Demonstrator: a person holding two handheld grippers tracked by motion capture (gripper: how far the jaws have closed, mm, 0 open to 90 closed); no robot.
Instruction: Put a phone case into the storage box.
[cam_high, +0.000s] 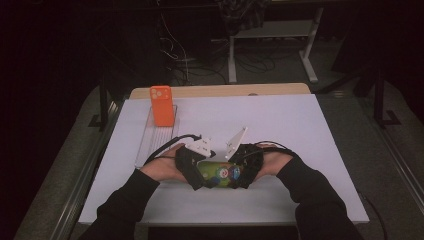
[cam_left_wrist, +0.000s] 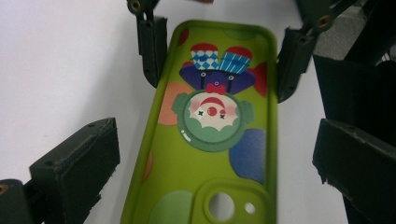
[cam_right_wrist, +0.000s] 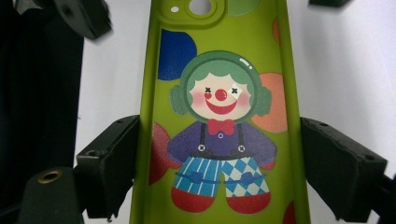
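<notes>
Green phone case (cam_high: 218, 175) with a clown picture lies flat on the white table (cam_high: 280, 125), near the front edge, between the two grippers. I count one green case, one orange phone (cam_high: 162, 105) standing in a clear tray (cam_high: 148, 142) at the back left, and two grippers. The long axis of the case goes from left to right, with the camera hole toward the left gripper (cam_high: 192, 167) and the clown's feet toward the right gripper (cam_high: 245, 167). Each gripper has its jaws apart, one jaw on each long side of the case. The right jaws stand just beside the edges; whether they touch I cannot tell.
</notes>
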